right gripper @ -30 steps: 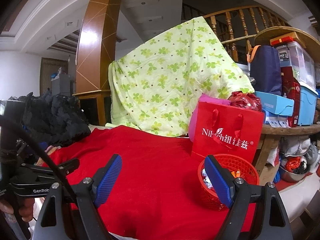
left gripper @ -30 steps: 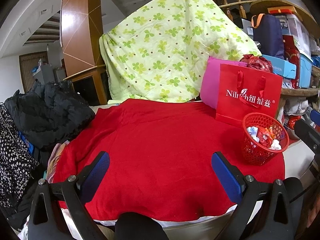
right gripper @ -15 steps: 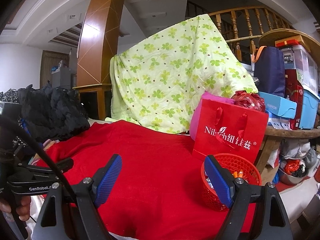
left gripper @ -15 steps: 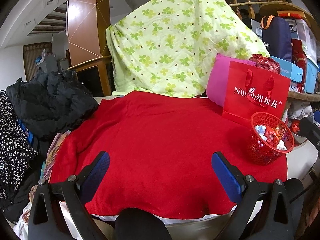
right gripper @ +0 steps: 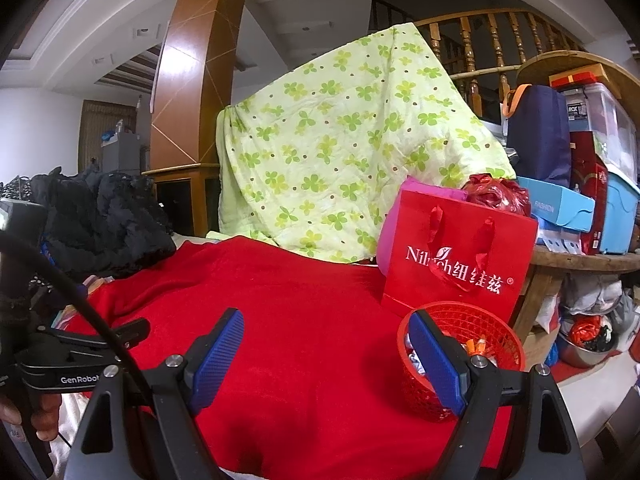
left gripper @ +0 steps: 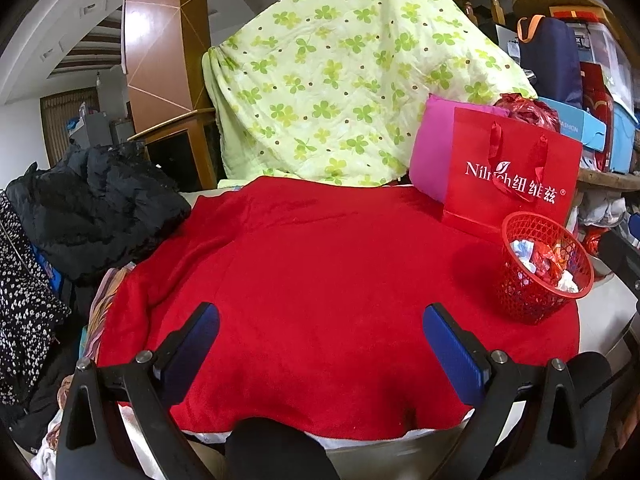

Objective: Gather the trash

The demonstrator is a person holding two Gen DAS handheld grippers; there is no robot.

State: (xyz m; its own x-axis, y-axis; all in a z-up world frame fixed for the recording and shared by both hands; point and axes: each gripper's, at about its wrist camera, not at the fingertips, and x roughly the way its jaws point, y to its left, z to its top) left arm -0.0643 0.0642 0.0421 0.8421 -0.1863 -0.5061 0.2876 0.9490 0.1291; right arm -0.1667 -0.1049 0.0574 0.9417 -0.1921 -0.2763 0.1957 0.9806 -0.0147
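A small red mesh basket [left gripper: 536, 280] stands at the right edge of the red cloth [left gripper: 320, 280] and holds crumpled wrappers and paper [left gripper: 544, 260]. It also shows in the right wrist view [right gripper: 488, 336], just behind my right finger. My left gripper [left gripper: 320, 344] is open and empty above the near edge of the cloth. My right gripper [right gripper: 326, 356] is open and empty, close to the basket. The left gripper's body [right gripper: 76, 360] shows at the left of the right wrist view.
A red gift bag [left gripper: 516, 176] and a pink bag [left gripper: 432, 160] stand behind the basket. A green clover quilt [left gripper: 352, 80] hangs at the back. Black clothing [left gripper: 96, 208] is piled at the left. Boxes and bins [right gripper: 592, 184] crowd a shelf at the right.
Both grippers stay open and empty. The left wrist view has tilted and drawn back slightly; the right gripper has barely shifted.
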